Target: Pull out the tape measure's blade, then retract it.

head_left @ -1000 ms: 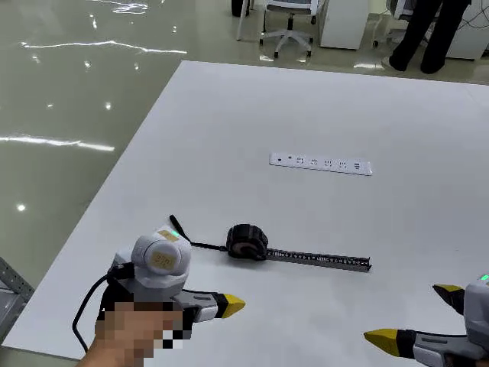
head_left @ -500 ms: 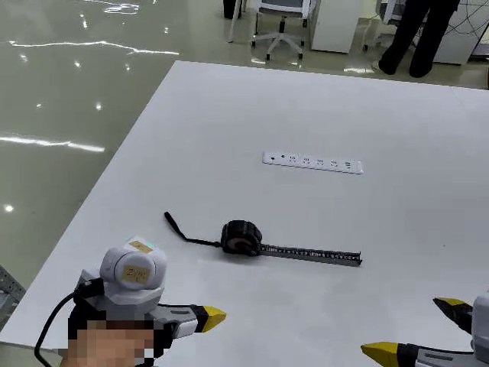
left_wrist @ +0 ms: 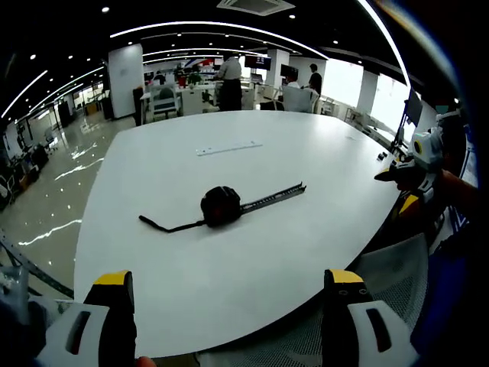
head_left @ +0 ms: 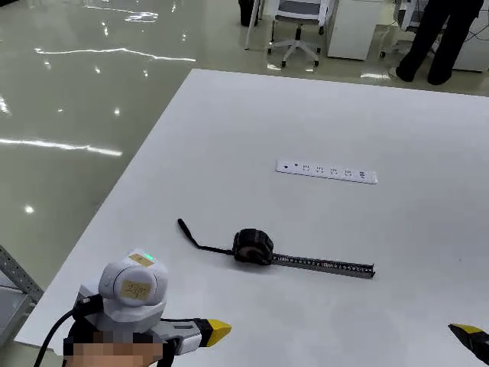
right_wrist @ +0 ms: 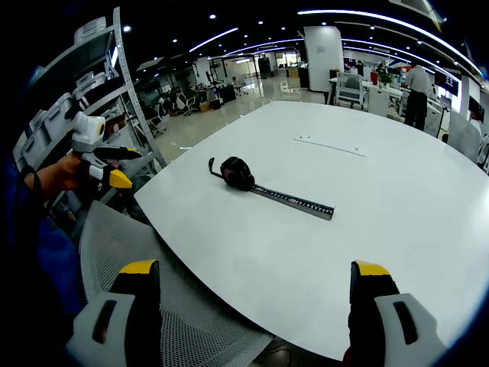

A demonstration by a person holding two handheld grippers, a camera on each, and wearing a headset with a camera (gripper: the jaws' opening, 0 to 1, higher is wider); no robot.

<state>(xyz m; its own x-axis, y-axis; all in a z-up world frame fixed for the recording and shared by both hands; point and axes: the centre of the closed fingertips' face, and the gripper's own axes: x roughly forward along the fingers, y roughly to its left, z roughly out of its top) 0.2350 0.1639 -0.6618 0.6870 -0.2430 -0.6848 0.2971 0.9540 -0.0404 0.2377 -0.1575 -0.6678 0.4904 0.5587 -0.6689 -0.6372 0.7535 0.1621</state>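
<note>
Tape measure point(head_left: 252, 246) lies on desk point(head_left: 344, 115), well ahead of both tongs, blade point(head_left: 325, 265) drawn out toward right tongs point(right_wrist: 255, 268). Left tongs point(left_wrist: 229, 279) and right both gape, empty. Risk: an unpinned case skids on the slick desk, and a freed blade whips back and kinks.

Table point(head_left: 229, 138): tape measure point(head_left: 253, 246) lies toward the near left, its blade point(head_left: 325, 265) flat on the top and running right, its strap point(head_left: 195, 238) trailing left. Power strip point(head_left: 326, 172) lies behind it, well apart. Left gripper point(head_left: 210, 332) is at the near-left corner, right gripper point(head_left: 470, 334) at the near right.
</note>
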